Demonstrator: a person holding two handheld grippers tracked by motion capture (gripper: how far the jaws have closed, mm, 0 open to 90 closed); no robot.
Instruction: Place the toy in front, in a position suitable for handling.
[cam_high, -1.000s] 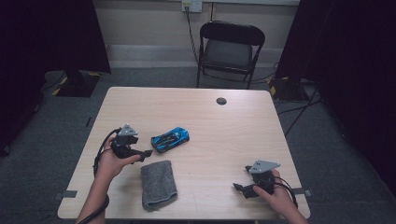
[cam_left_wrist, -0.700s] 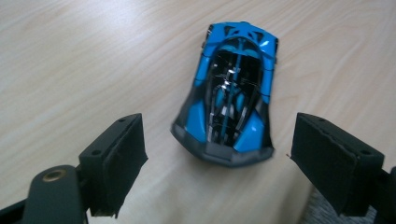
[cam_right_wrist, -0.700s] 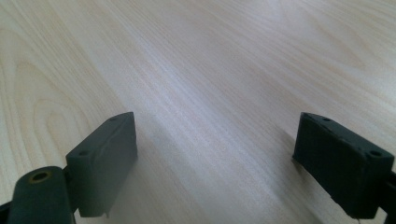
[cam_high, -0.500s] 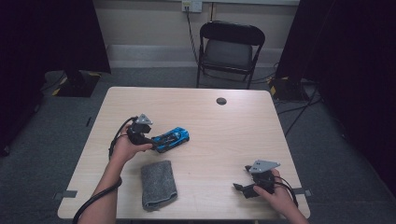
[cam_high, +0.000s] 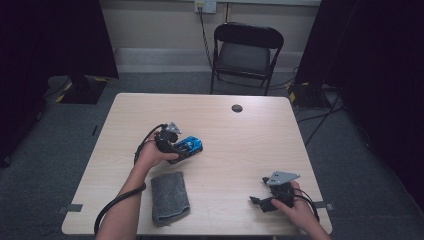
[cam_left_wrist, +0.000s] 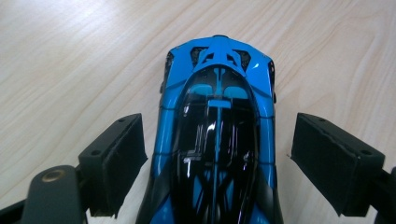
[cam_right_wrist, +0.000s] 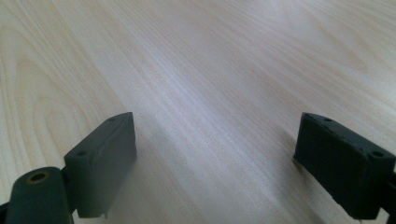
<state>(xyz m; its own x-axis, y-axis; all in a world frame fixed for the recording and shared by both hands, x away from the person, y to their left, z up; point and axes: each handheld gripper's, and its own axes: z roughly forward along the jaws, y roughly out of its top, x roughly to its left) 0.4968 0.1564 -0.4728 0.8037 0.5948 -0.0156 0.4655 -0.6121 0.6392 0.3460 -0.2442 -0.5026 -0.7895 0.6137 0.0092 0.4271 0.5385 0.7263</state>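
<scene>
Left gripper (cam_left_wrist: 217, 163) is over the glossy blue-and-black toy sports car (cam_left_wrist: 217, 135), jaws spread, one pad each side of the body, with a sliver of gap on both flanks, so no pinch. In the high view the car (cam_high: 190, 146) sits left of centre on the pale wooden table (cam_high: 250, 145). Lower right of the frame, the right gripper (cam_high: 257, 201) rests spread wide over bare wood.
</scene>
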